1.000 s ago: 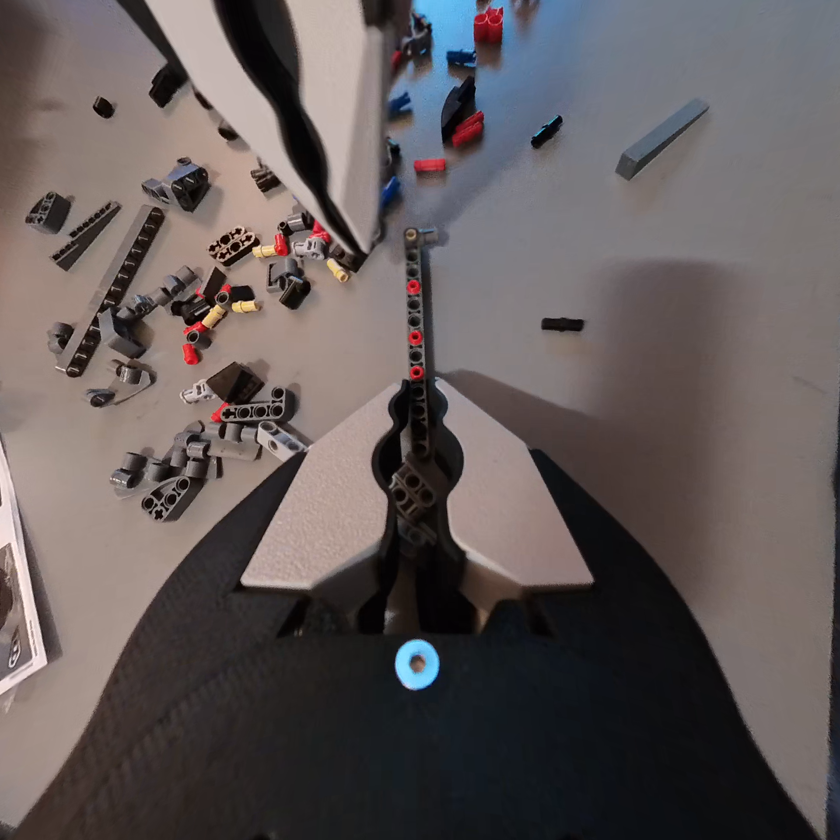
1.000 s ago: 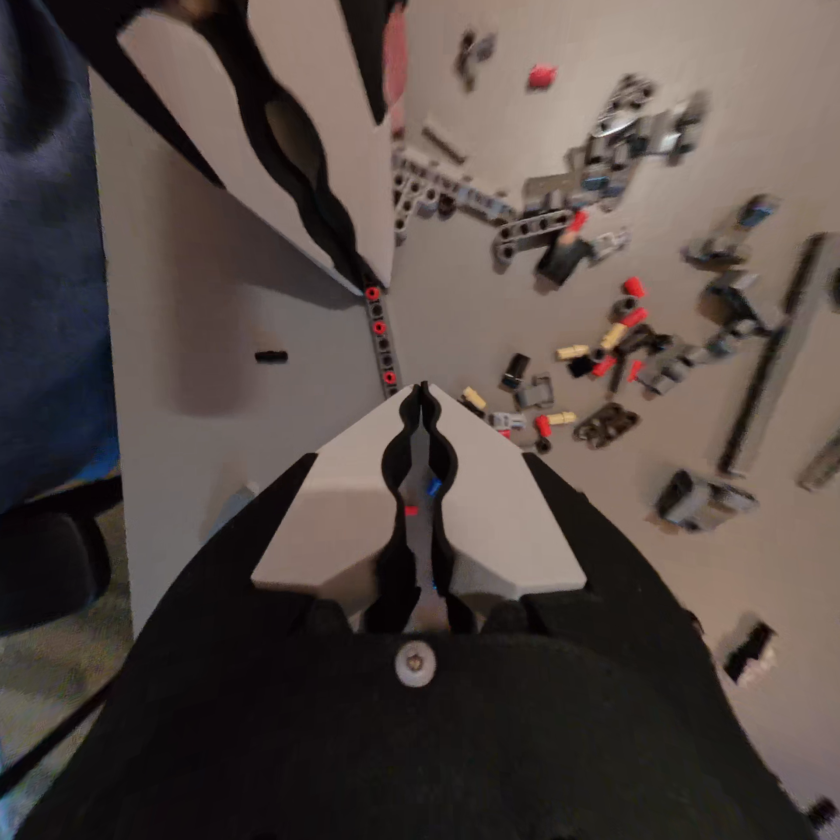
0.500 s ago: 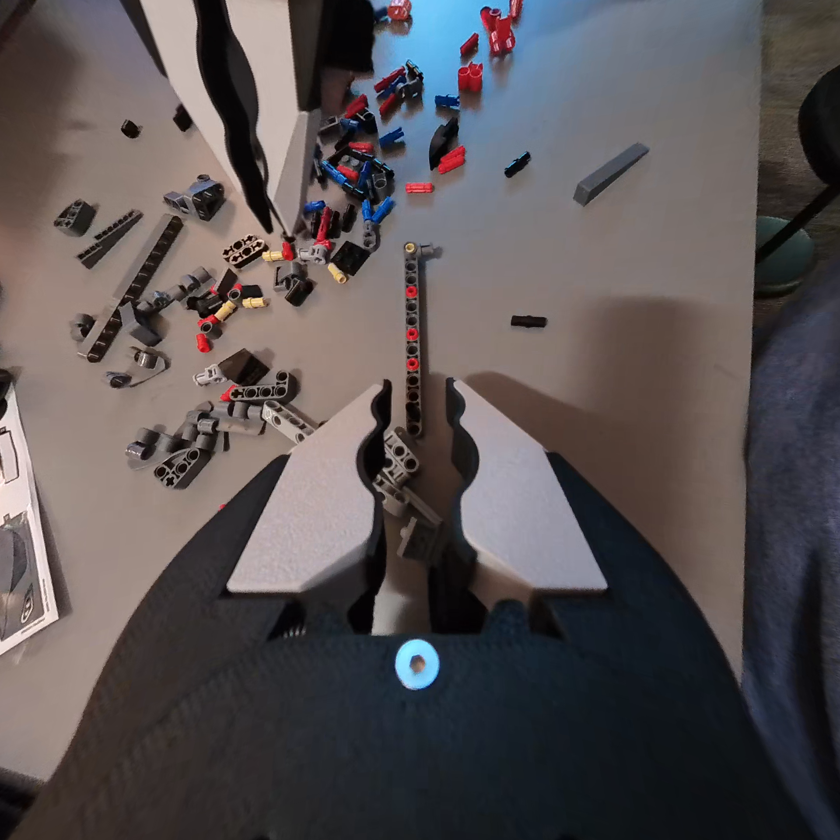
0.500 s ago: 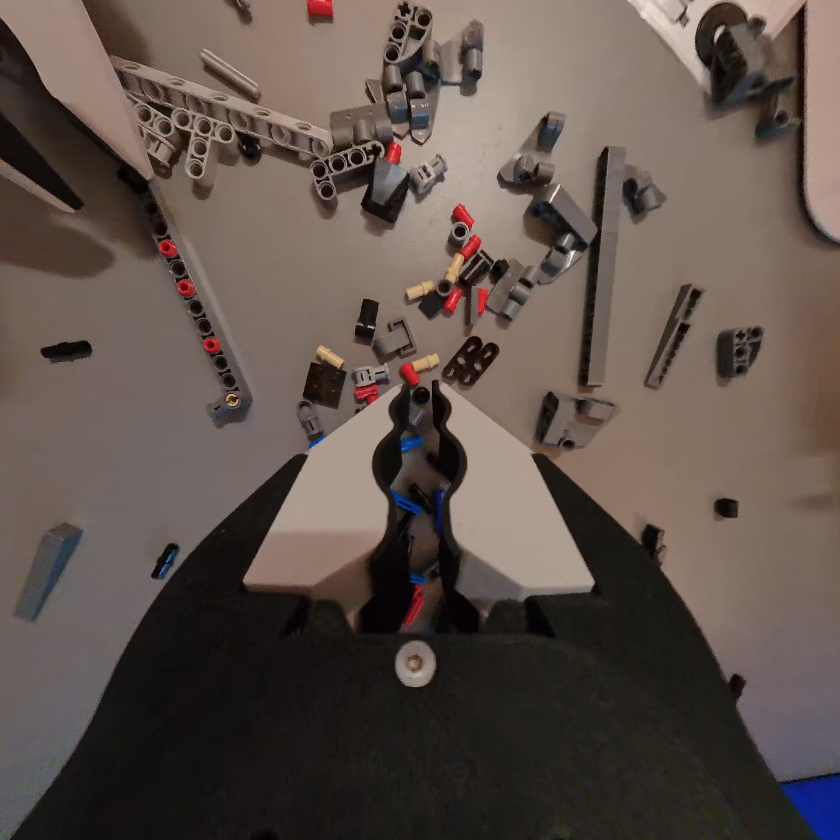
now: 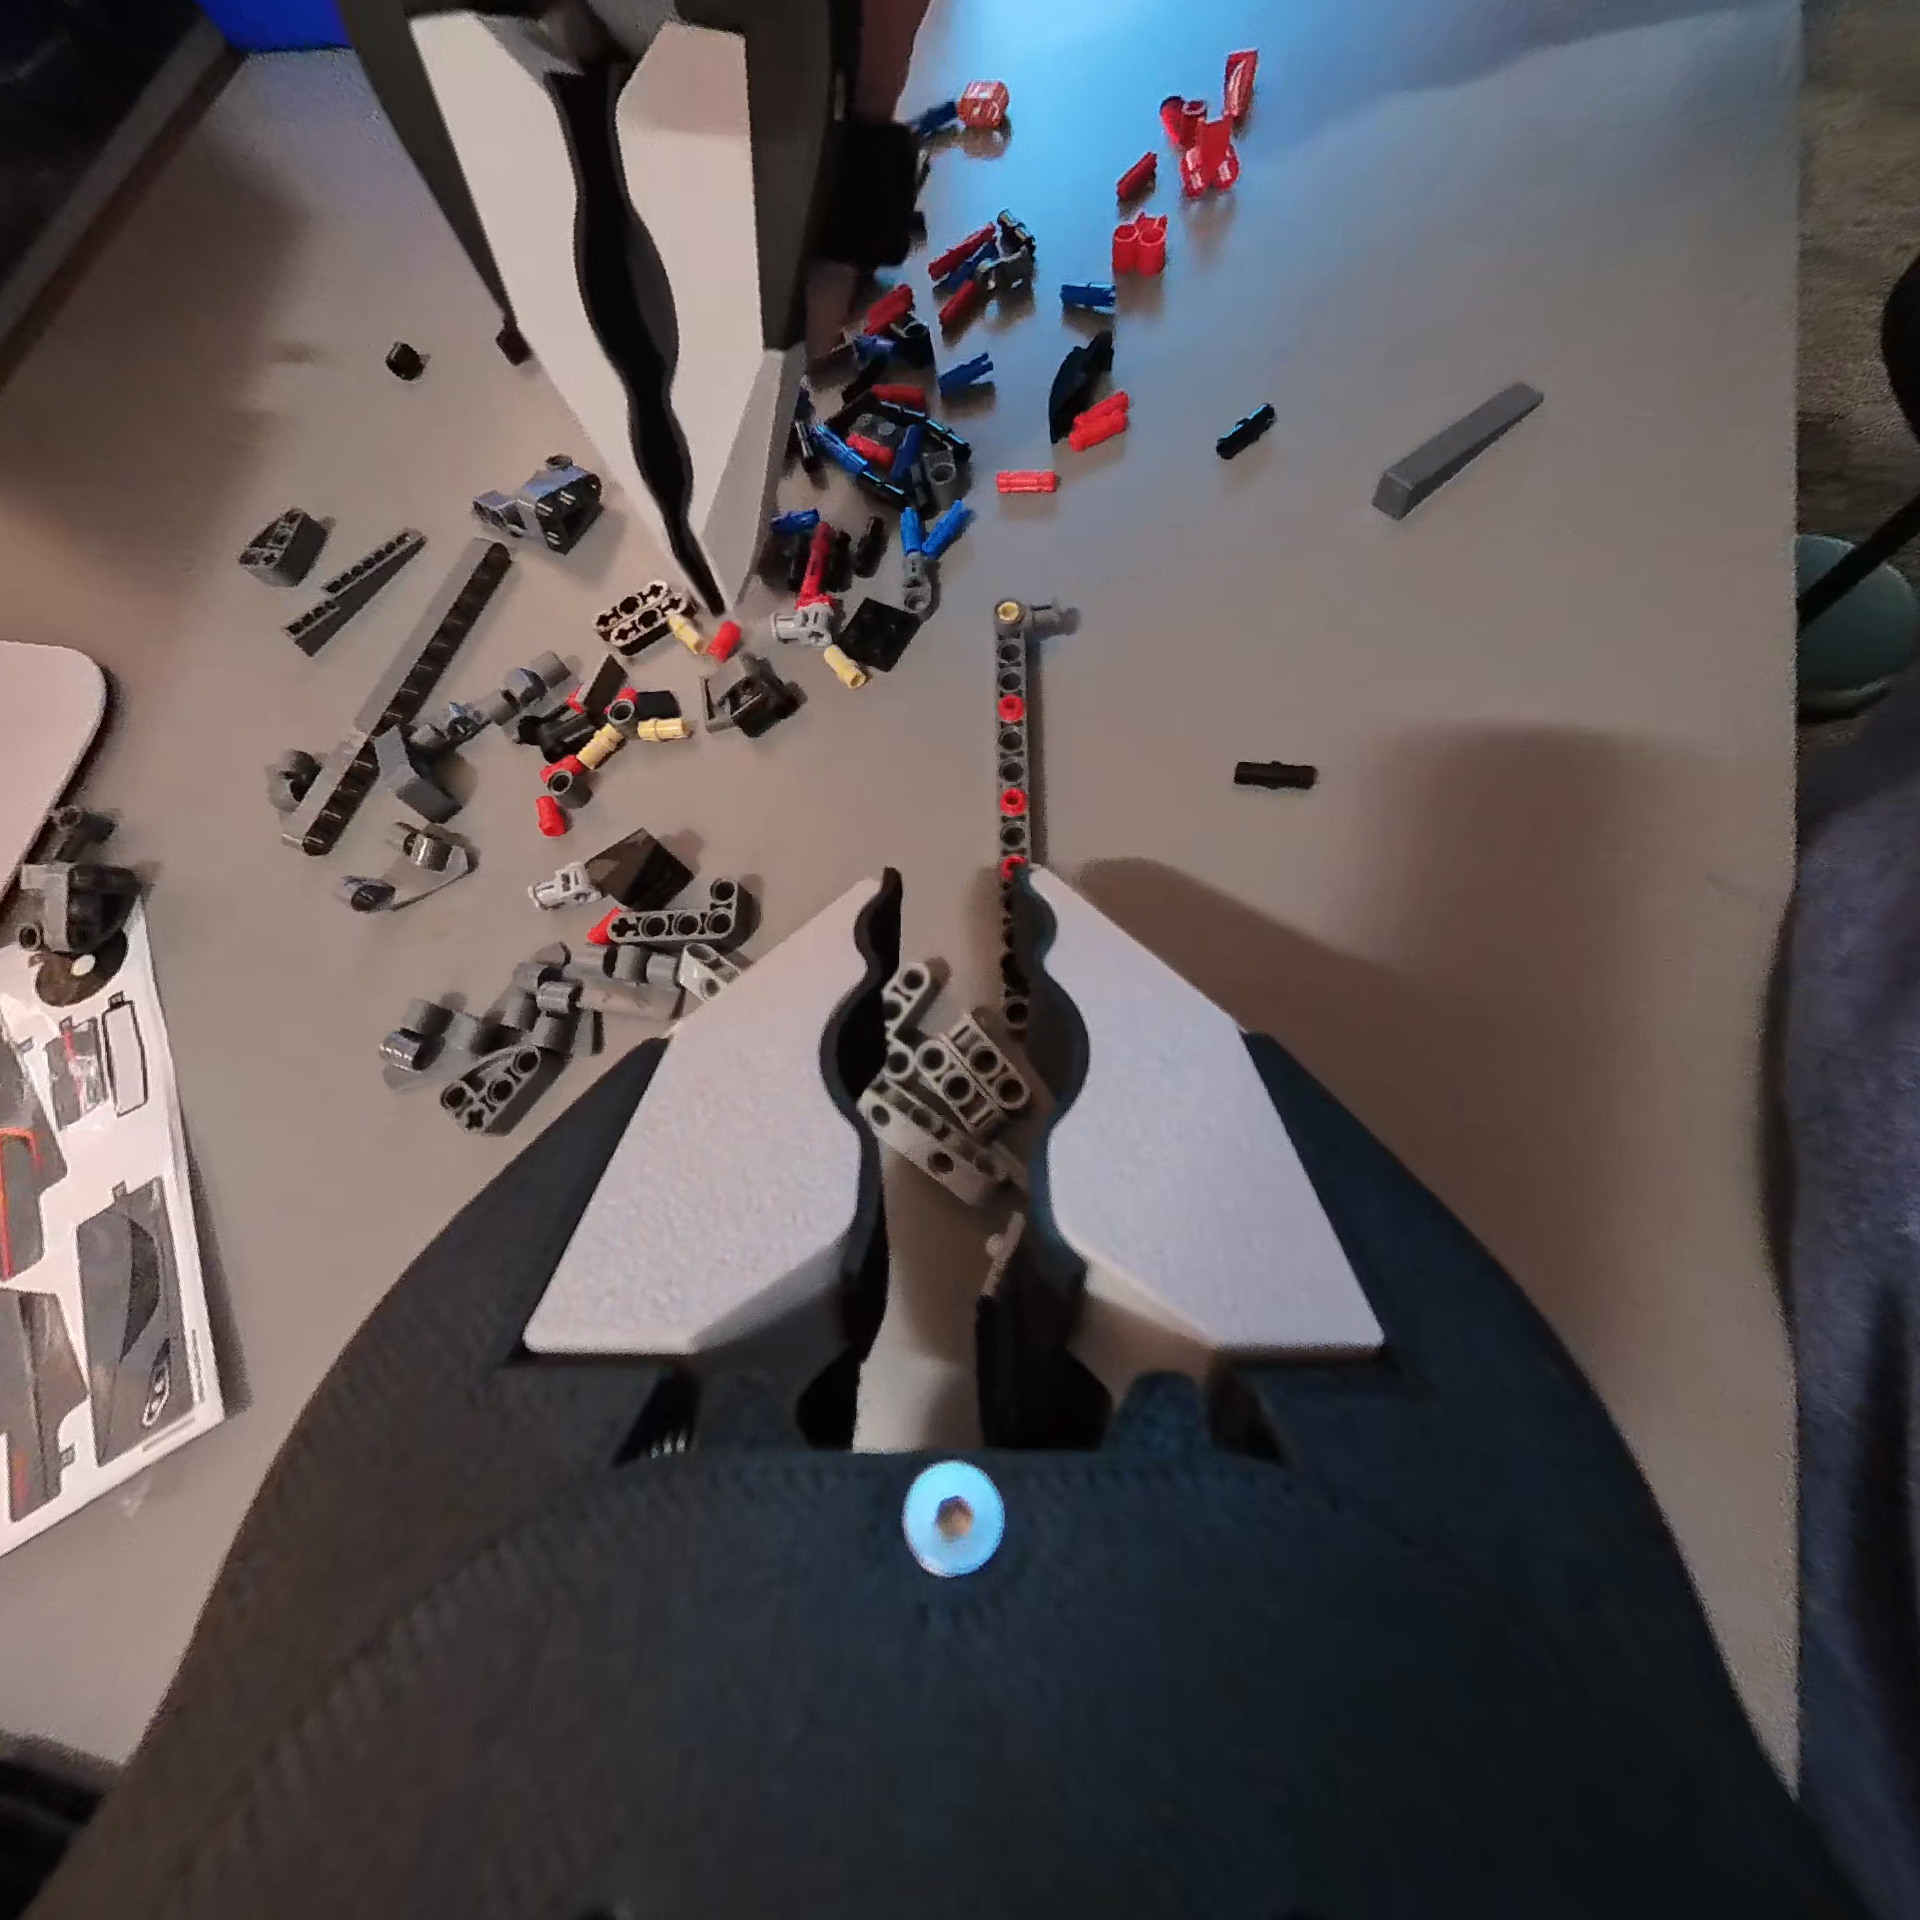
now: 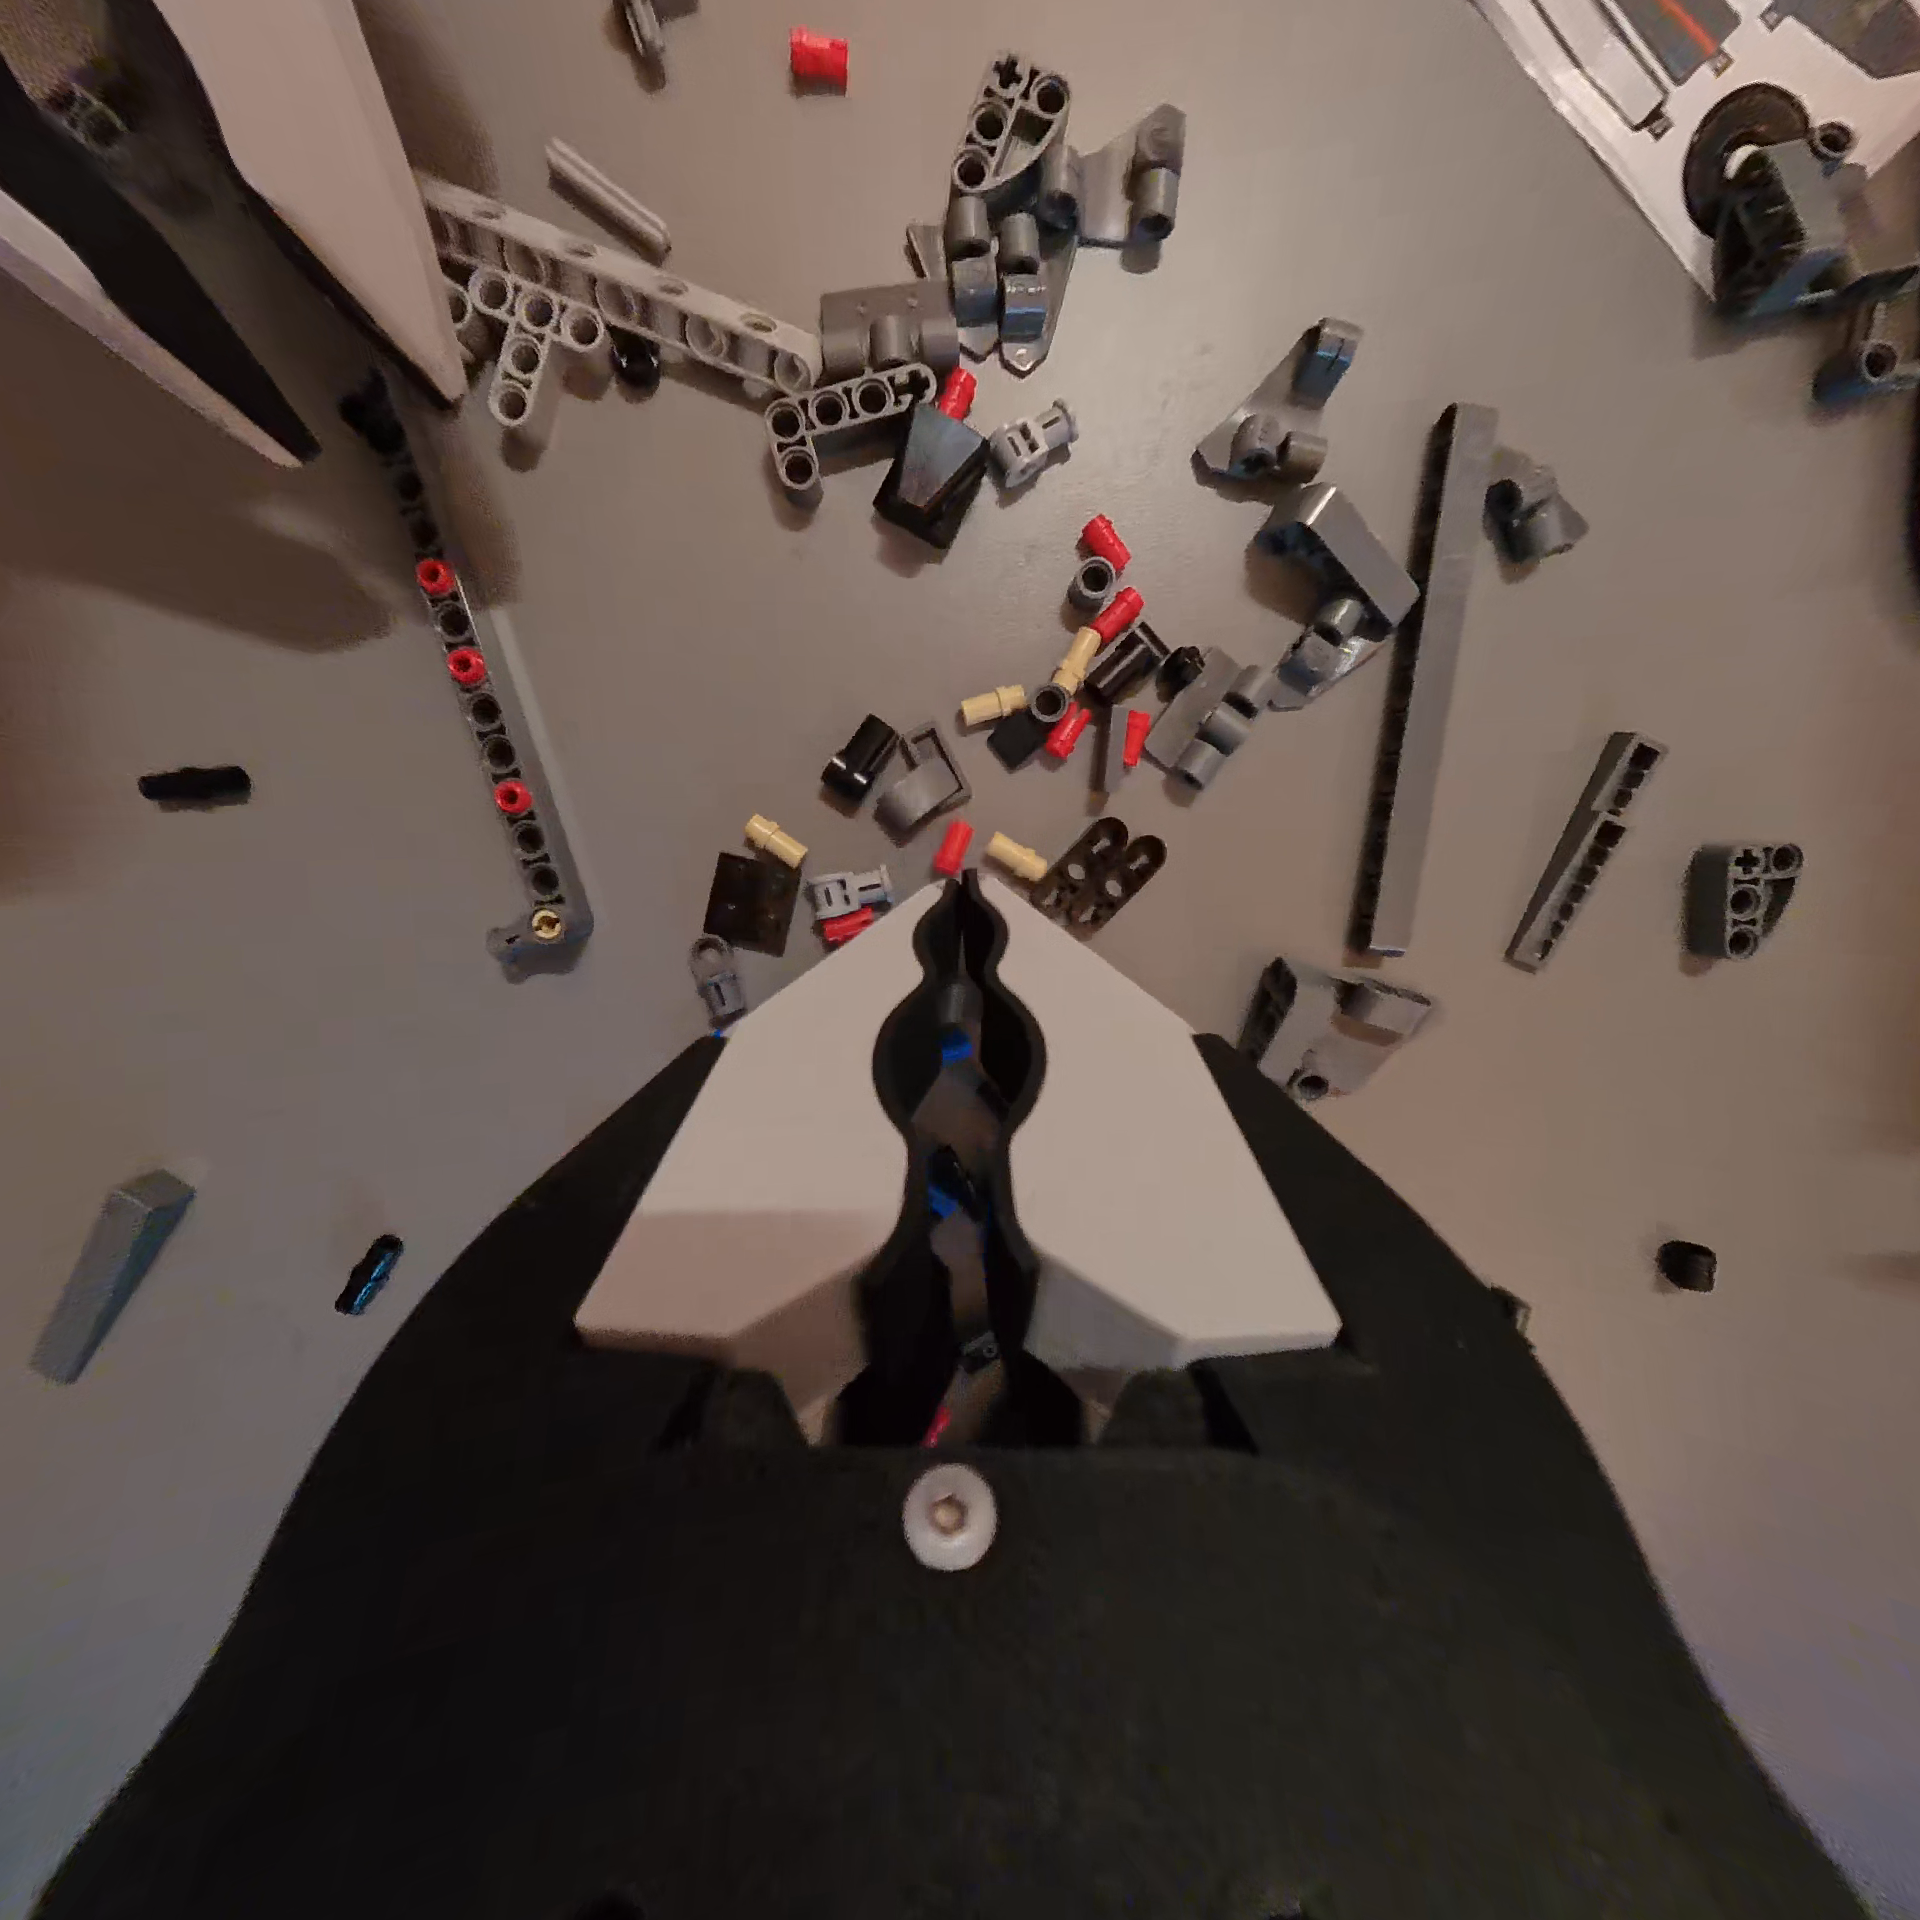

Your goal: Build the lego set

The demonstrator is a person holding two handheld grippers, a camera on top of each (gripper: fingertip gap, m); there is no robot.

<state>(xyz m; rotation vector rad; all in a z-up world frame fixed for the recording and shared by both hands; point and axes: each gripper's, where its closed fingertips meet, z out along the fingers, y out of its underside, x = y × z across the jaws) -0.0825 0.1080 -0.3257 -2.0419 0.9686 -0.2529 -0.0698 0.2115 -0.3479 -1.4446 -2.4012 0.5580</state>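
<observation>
A long dark grey beam with red pins [image 5: 1010, 748] lies flat on the grey table [image 5: 1455, 1039]. Light grey beams [image 5: 940, 1081] are joined to its near end. My left gripper [image 5: 958, 878] hovers over that end, open; the beam runs along the inner side of the right finger [image 5: 1049, 904] and is not clamped. The right wrist view shows the same beam [image 6: 488, 717] and the left gripper [image 6: 379, 421] above its far end. My right gripper [image 6: 961, 883] is shut, its tips just short of a red pin [image 6: 952, 847] and a tan pin [image 6: 1018, 854]. It also shows in the left wrist view [image 5: 717, 601].
Loose grey, black, red and tan parts lie scattered at the left [image 5: 468, 727], with blue and red pins behind [image 5: 894, 436]. A grey slope piece [image 5: 1455, 452], a black pin [image 5: 1275, 774], an instruction booklet [image 5: 94, 1195]. The table's edge [image 5: 1792, 935] is at the right. The gap from one gripper's tips to the other's is roughly 11 centimeters. The black pin [image 5: 1275, 774] is closer to my left gripper, around 7 centimeters from its tips; the right tips are 15 centimeters off. It turns up in the right wrist view [image 6: 190, 779] as well.
My left gripper was shut on the beam; it opened, let it lie on the table and drew back. My right gripper moved from the beam's far end over the loose parts, opened slightly and shut again.
</observation>
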